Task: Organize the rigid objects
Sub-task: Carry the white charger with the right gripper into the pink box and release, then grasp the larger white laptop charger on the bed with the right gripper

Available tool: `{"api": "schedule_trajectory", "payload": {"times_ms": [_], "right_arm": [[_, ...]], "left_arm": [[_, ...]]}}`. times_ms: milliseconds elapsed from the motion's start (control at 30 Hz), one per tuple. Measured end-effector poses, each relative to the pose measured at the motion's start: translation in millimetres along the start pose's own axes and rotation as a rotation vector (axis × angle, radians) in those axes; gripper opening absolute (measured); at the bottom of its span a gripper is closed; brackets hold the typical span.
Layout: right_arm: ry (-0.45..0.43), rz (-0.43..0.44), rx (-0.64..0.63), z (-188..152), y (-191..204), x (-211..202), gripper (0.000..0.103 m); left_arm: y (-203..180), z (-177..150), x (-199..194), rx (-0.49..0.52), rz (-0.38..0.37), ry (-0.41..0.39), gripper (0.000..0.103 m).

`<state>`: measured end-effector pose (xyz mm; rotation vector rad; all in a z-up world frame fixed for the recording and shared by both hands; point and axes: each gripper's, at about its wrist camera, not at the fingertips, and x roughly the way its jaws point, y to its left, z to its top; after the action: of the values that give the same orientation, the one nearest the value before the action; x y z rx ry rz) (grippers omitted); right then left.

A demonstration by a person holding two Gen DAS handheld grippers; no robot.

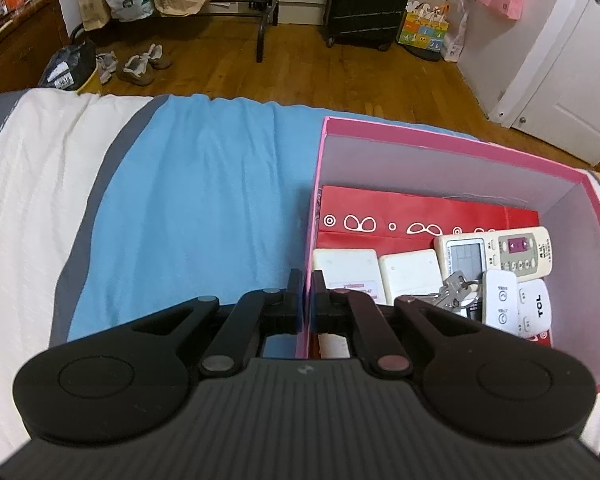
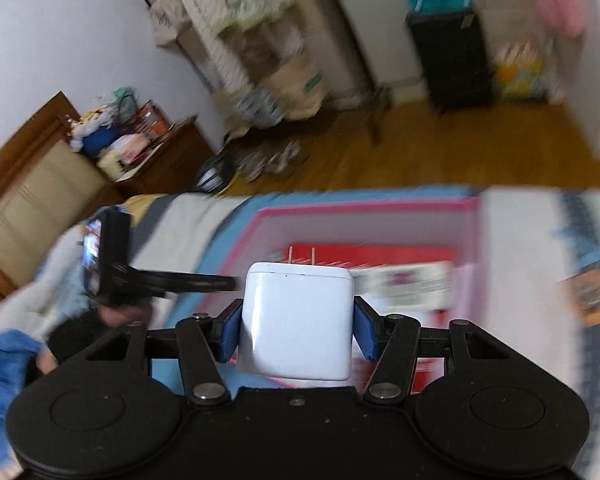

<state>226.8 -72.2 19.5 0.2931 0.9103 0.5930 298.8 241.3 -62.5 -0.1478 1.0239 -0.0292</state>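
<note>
A pink box [image 1: 440,138] sits on the bed and holds a red paper bag [image 1: 412,212], several white remotes [image 1: 500,254], a bunch of keys [image 1: 456,292] and white cases [image 1: 346,268]. My left gripper [image 1: 308,292] is shut on the box's left wall, one finger outside and one inside. My right gripper [image 2: 296,320] is shut on a white charger plug [image 2: 296,324] with two prongs pointing forward, held above the near edge of the pink box [image 2: 364,208]. The other gripper [image 2: 112,256] shows at the left of the blurred right wrist view.
The bed has a blue blanket [image 1: 204,200] and a white sheet [image 1: 32,184] left of the box. Beyond the bed are a wooden floor, shoes [image 1: 140,64], paper bags, a black suitcase [image 1: 368,0] and a white door [image 1: 572,64].
</note>
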Motion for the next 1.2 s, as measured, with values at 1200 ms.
{"api": "schedule_trajectory", "payload": {"times_ms": [1200], "right_arm": [[-0.056,-0.220,-0.173,15,6,33,0.076]], "left_arm": [[10,1,7,-0.046,-0.062,0.004,0.005]]}}
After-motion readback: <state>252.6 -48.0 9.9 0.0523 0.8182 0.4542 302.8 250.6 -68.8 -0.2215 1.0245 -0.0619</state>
